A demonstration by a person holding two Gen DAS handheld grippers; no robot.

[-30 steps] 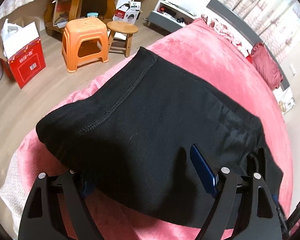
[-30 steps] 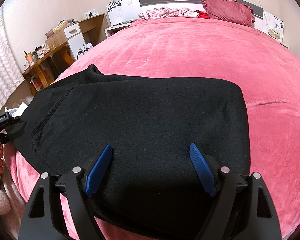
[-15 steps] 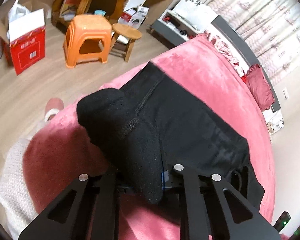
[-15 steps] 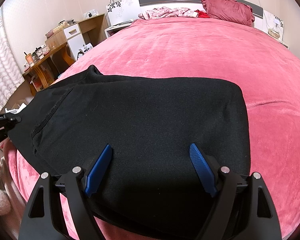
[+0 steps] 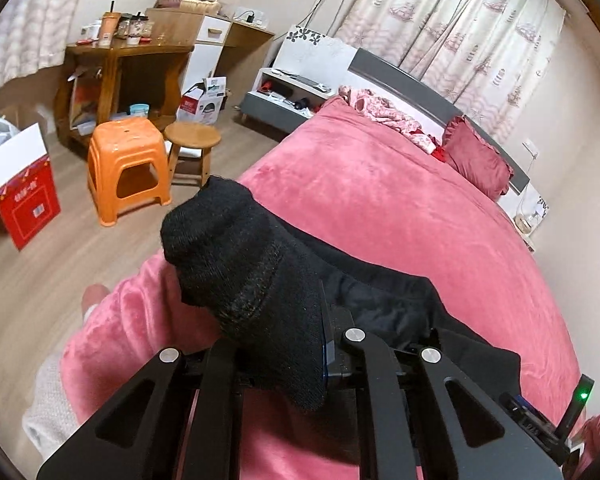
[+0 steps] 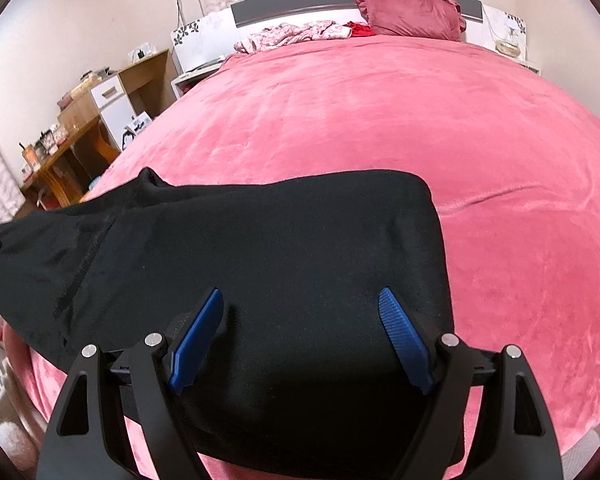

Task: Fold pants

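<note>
The left gripper (image 5: 300,356), a black two-finger tool with blue pads, has its jaws clamped tight on a bunched edge of the black knitted pants (image 5: 252,272). The cloth stands up in a thick lump from between the fingers and hides most of the pads; only a thin blue strip shows on one side. The gripper points downward at a slant over the pants.

The right gripper (image 6: 300,336), of the same black make, points down more steeply, directly above the flat part of the pants. Its jaws stand wide apart, both ribbed blue pads (image 6: 404,344) bare, with nothing pinched between them. Whether their tips touch the cloth cannot be told.
</note>
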